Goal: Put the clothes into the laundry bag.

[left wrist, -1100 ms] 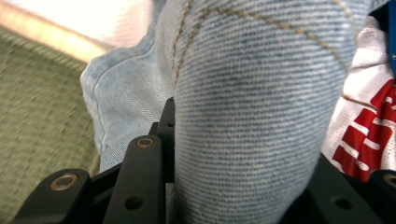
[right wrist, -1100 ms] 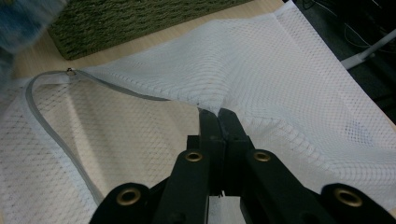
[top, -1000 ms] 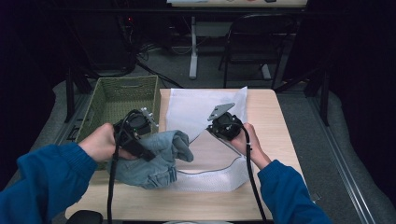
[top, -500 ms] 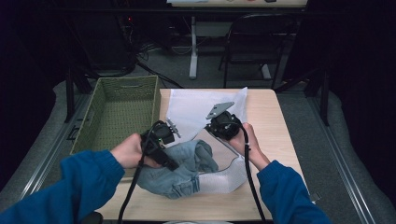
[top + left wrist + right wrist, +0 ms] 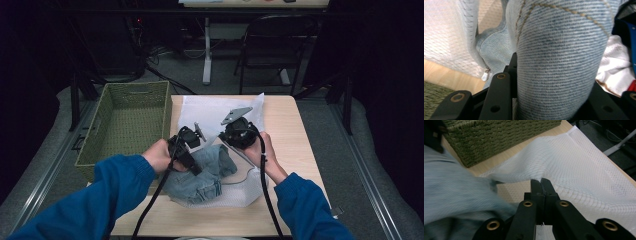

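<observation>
While we push the jeans (image 5: 200,170) into the mesh bag (image 5: 584,162) w/ the left gripper (image 5: 192,142) clamped on denim, the right gripper (image 5: 541,182) pinches the bag's edge w/ both jaws pressed together; if that thin mesh slips, the mouth collapses & the jeans snag on the table (image 5: 295,130).

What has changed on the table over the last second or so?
The left gripper, clamped on the bundle of light-blue denim jeans, has carried it rightwards from beside the green woven basket into the mouth of the white mesh laundry bag. The right gripper stayed put, shut on the bag's edge and holding it open.
</observation>
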Demonstrator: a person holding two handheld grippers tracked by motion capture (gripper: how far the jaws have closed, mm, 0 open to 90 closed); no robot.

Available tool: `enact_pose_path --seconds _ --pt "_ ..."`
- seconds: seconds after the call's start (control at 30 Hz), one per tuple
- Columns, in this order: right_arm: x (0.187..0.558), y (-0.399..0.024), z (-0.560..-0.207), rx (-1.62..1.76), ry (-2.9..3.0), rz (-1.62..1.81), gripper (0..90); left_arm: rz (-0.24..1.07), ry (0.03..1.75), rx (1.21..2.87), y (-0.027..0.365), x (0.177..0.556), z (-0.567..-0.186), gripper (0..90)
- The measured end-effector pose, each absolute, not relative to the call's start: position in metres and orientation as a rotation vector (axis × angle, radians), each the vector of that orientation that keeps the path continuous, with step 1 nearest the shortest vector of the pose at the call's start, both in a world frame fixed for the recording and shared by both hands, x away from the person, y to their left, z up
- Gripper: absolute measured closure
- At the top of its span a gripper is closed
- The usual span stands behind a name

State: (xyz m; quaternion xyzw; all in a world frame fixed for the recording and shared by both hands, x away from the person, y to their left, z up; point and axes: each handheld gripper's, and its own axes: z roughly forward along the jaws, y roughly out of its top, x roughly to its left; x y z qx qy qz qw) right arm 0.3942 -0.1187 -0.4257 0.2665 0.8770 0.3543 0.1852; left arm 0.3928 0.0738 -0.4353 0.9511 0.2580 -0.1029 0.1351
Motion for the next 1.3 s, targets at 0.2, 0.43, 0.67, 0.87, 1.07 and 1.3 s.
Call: enact_pose_path --seconds 0.2,0.43,0.67,0.87,1.07,1.3 --pt "0.393 -0.117 -0.424 0.797 2.465 1.015 90.0 -0.278 0.834 2.779 0.066 0.405 -0.449 64.0" --pt "0.387 -0.113 -0.420 0.811 2.473 1.060 90.0 -0.282 0.949 2.756 0.060 0.417 -0.462 62.4" --pt "0.384 -0.112 -0.429 0.812 2.522 1.042 90.0 -0.149 1.046 2.669 0.057 0.418 -0.481 50.5" --pt "0.384 -0.112 -0.437 0.821 2.547 1.025 90.0 -0.050 0.971 2.654 0.055 0.416 -0.480 32.6" --pt "0.386 -0.116 -0.438 0.825 2.551 1.035 90.0 0.022 0.835 2.629 0.065 0.402 -0.458 16.1" --pt "0.385 -0.115 -0.438 0.815 2.551 1.029 90.0 0.092 0.729 2.602 0.084 0.369 -0.439 15.4"
